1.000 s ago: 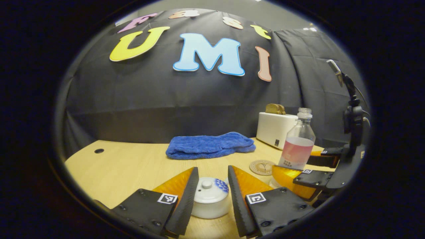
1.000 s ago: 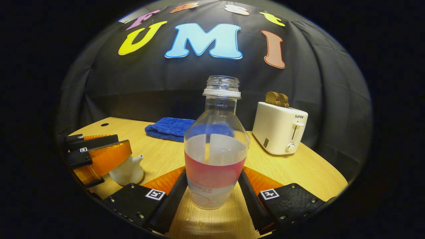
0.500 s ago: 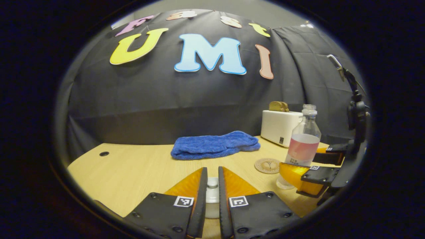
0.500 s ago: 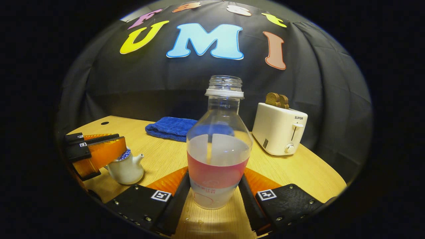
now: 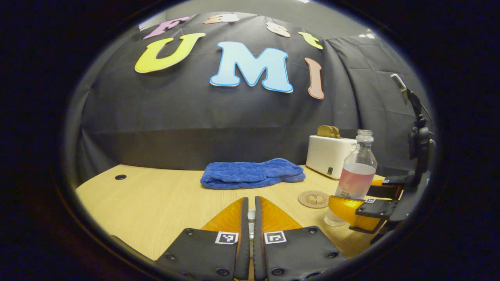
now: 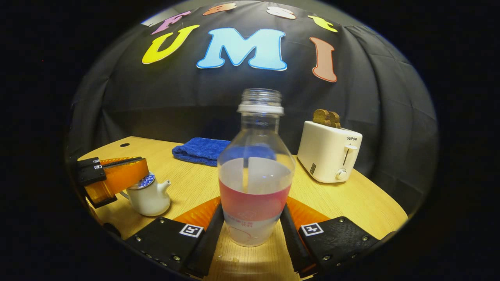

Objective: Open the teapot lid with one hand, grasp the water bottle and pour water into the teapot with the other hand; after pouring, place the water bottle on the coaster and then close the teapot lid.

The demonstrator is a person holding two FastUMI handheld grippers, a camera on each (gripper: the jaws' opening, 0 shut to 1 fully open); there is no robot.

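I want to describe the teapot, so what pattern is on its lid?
The lid has a blue scale-like pattern on white; the teapot body is plain white. Best seen in the right gripper view.

We see warm, fairly dim light from overhead brightening the desk (image 6: 351, 203), with glare on wet wood beneath the water bottle (image 6: 254, 171). Fisheye distortion bends the desk's edges; focus stays sharp.

I count one bottle (image 6: 256, 171), one teapot (image 6: 147, 197) with one lid (image 6: 141, 182), one coaster (image 5: 313, 198), one folded blue towel (image 5: 252, 173) and one toaster (image 6: 329, 156) holding two slices of toast (image 6: 326, 116). All sit on one tabletop (image 5: 156, 199). Two grippers, mine: left (image 5: 250, 218), right (image 6: 250, 218).
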